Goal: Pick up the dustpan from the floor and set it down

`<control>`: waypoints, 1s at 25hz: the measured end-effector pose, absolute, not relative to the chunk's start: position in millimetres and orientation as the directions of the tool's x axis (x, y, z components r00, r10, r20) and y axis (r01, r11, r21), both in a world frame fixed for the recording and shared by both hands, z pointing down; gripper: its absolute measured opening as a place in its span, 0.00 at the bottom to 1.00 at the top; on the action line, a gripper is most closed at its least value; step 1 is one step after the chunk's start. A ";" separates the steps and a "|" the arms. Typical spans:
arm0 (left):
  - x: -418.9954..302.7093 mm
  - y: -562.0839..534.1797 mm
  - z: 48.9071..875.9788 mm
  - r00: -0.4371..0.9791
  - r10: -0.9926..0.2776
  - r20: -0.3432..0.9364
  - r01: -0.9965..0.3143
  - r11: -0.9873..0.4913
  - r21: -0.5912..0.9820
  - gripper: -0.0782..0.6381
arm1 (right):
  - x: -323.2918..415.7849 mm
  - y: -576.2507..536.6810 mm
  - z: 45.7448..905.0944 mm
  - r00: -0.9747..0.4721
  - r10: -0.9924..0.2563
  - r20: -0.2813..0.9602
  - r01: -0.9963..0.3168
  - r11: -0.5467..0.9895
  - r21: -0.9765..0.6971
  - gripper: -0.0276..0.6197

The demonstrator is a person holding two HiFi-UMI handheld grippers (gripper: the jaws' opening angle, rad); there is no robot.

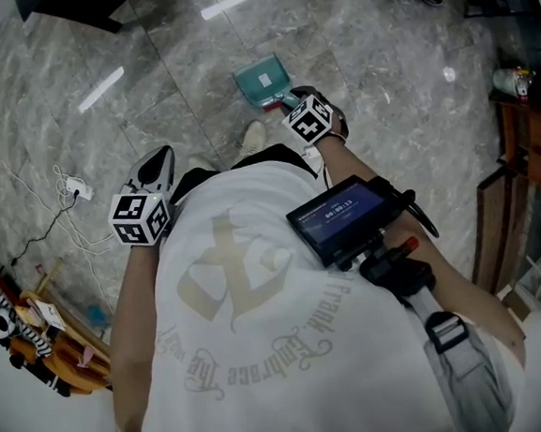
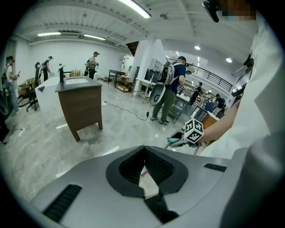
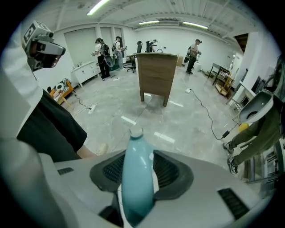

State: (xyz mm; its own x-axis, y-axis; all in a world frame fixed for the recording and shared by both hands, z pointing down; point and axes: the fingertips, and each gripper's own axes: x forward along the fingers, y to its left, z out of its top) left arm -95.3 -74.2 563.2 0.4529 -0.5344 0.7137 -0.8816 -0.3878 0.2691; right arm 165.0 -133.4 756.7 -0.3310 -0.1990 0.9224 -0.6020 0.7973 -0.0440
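A teal dustpan (image 1: 260, 78) lies flat on the grey marble floor ahead of the person's feet, its handle pointing back toward them. My right gripper (image 1: 290, 98) reaches down to that handle. In the right gripper view the teal handle (image 3: 137, 178) runs up between the jaws of my right gripper (image 3: 137, 152), with a thin gap beside it, so the jaws stand open around it. My left gripper (image 1: 157, 159) hangs at the person's left side, well away from the dustpan. Its jaws (image 2: 143, 149) meet at the tips with nothing between them.
A white power strip with cables (image 1: 72, 190) lies on the floor at the left. A dark wooden cabinet (image 3: 156, 73) stands in the middle of the room. Wooden furniture (image 1: 527, 141) lines the right side. Several people (image 2: 171, 89) stand farther off.
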 end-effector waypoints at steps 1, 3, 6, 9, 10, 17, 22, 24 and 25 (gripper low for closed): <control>-95.1 -75.0 564.2 0.455 -0.533 0.713 -0.880 -0.389 0.271 0.13 | 163.9 -133.9 756.0 -0.336 -0.196 0.921 -0.603 0.796 -0.051 0.32; -93.3 -76.9 566.3 0.463 -0.529 0.711 -0.876 -0.396 0.275 0.13 | 162.8 -135.1 754.3 -0.347 -0.195 0.917 -0.613 0.787 -0.065 0.35; -88.3 -82.1 568.0 0.478 -0.526 0.703 -0.866 -0.416 0.277 0.13 | 164.4 -139.3 752.8 -0.356 -0.208 0.911 -0.635 0.769 -0.072 0.37; -86.6 -88.9 566.8 0.492 -0.528 0.692 -0.858 -0.430 0.282 0.13 | 164.9 -142.4 749.5 -0.371 -0.224 0.901 -0.644 0.761 -0.076 0.38; -88.1 -92.1 566.3 0.494 -0.530 0.689 -0.857 -0.431 0.283 0.13 | 164.4 -143.4 747.8 -0.378 -0.229 0.897 -0.647 0.758 -0.079 0.39; -91.7 -124.8 568.2 0.518 -0.528 0.673 -0.840 -0.464 0.283 0.13 | 166.1 -157.8 731.0 -0.421 -0.283 0.862 -0.664 0.744 -0.080 0.39; -78.6 -144.6 571.8 0.569 -0.497 0.655 -0.797 -0.529 0.292 0.13 | 179.9 -165.8 719.1 -0.408 -0.348 0.844 -0.707 0.706 -0.051 0.39; -84.6 -139.4 566.7 0.591 -0.491 0.640 -0.780 -0.552 0.296 0.13 | 177.9 -157.3 705.0 -0.396 -0.389 0.832 -0.737 0.674 -0.036 0.37; -90.8 -132.2 562.5 0.601 -0.488 0.633 -0.771 -0.563 0.298 0.13 | 174.0 -148.7 695.0 -0.389 -0.413 0.824 -0.757 0.652 -0.031 0.34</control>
State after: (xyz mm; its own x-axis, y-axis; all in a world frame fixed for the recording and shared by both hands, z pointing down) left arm -90.8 -132.2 562.5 0.6012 -0.4880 0.6328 -0.7707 -0.5635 0.2976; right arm 174.0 -148.7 695.0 -0.3888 -0.4127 0.8237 -0.7573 0.6523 -0.0306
